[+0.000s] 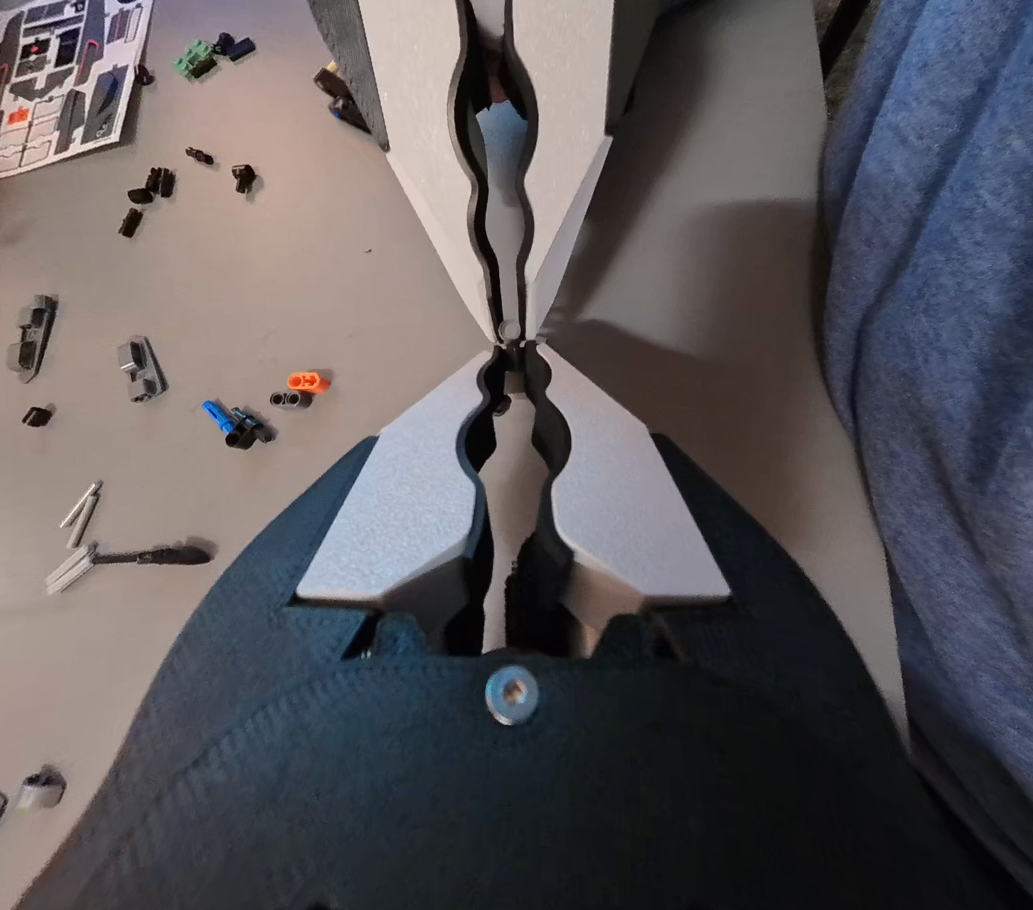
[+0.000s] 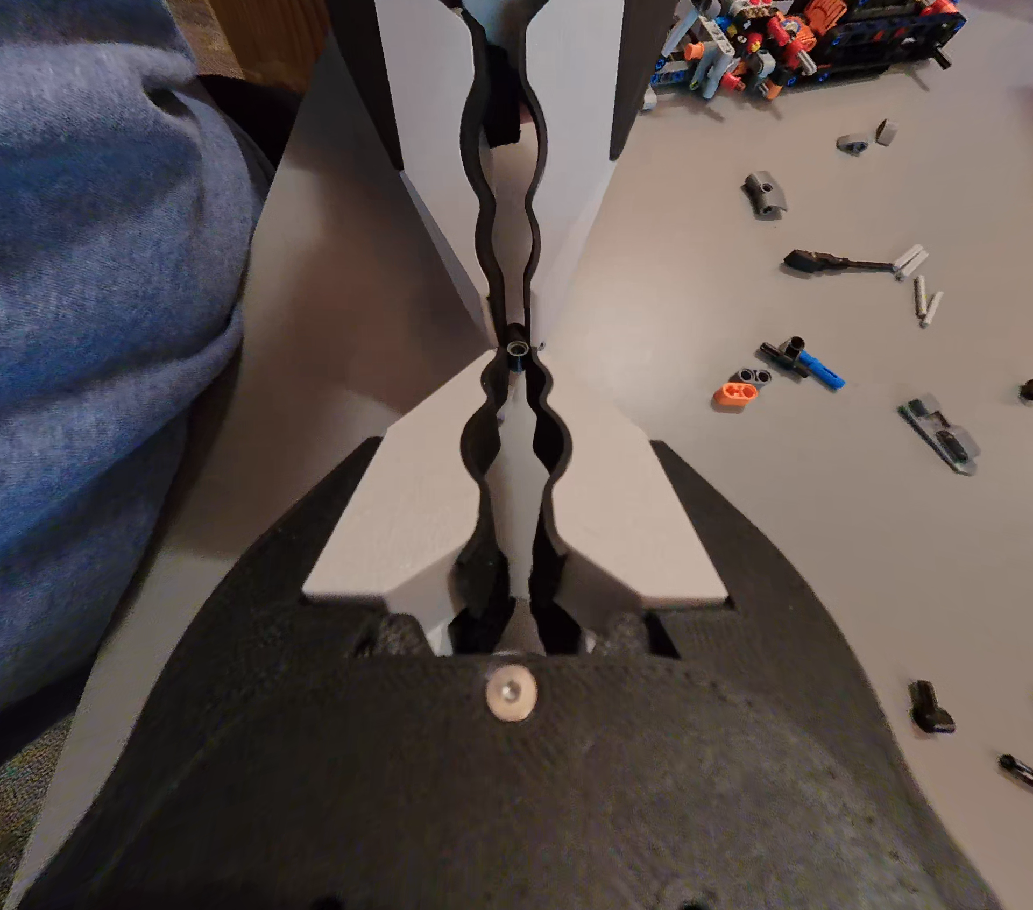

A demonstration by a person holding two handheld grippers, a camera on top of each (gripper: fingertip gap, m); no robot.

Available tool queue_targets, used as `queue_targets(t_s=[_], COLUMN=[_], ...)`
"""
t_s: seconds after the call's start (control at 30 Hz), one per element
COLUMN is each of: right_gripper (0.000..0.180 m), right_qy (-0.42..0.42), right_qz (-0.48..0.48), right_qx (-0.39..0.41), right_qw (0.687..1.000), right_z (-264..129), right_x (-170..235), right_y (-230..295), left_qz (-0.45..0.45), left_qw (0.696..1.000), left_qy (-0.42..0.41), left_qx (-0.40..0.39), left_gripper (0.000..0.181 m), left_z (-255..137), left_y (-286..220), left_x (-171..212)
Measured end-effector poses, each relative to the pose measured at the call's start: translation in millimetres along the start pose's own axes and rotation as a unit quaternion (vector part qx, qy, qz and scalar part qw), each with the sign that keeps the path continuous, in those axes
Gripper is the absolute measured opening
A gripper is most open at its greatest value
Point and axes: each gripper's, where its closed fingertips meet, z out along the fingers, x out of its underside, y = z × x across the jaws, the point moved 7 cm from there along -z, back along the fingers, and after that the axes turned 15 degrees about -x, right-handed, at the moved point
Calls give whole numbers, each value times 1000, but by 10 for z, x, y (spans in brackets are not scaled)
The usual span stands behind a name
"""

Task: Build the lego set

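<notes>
Two grippers meet tip to tip above the grey table (image 1: 346, 268), each nearly closed. My left gripper (image 1: 510, 352) pinches a small dark pin (image 2: 517, 345) at its fingertips, and my right gripper (image 2: 517, 357) pinches a small grey peg (image 1: 510, 328); the two pieces sit end to end where the tips meet, each showing me its round end, so their long axes run along the line of the fingers. Whether the pieces have joined I cannot tell. On the far side of the table, in the right wrist view, the half-built lego model (image 2: 810, 22) lies with its long black frame running left to right, studded with red, orange and grey parts. Loose pieces lie scattered on the table: an orange connector (image 1: 307, 381) just beside a dark double tube (image 1: 290, 400), a blue pin (image 1: 221, 414) plugged into a black connector (image 1: 246, 433), light grey rods (image 1: 84, 511), and a black lever piece (image 1: 151, 556) with a pale grey end. A sticker sheet (image 1: 67, 72) lies flat at the table's far left, near a green brick (image 1: 194, 58). My blue sleeve (image 1: 950, 324) fills the edge of both views.
</notes>
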Motion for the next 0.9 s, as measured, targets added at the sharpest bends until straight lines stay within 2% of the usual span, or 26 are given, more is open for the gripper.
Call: queue_targets(t_s=[0.17, 0.2, 0.23, 0.33, 0.47, 0.6, 0.7, 0.9], right_gripper=[5, 7, 19, 28, 41, 28, 26, 26], right_qy=[-12, -23, -27, -36, 7, 3, 16, 31], right_qz=[35, 35, 37, 17, -49, -78, -85, -85], right_qx=[-5, 6, 21, 59, 163, 245, 267, 267], right_qw=[999, 999, 999, 997, 985, 966, 960, 959], right_z=[-5, -41, -95, -210, -182, -214, -210, -268], right_x=[8, -3, -17, -85, -209, -339, -381, -412], right_y=[-71, -94, -119, -125, -100, -64, -26, 51], left_qz=[-19, -34, -54, -160, -312, -371, -403, -385], left_qw=[1000, 999, 998, 986, 944, 919, 903, 911], left_qy=[10, 1, 0, -28, -103, -133, -149, -144], left_qx=[-12, -20, -27, -28, -3, 17, 27, 12], left_gripper=[5, 5, 5, 5, 5, 5, 5, 6], left_z=[9, -9, -29, -87, -164, -170, -169, -188], left_y=[50, 82, 129, 264, 418, 429, 427, 377], left_x=[13, 5, 11, 19, -66, -127, -147, -243])
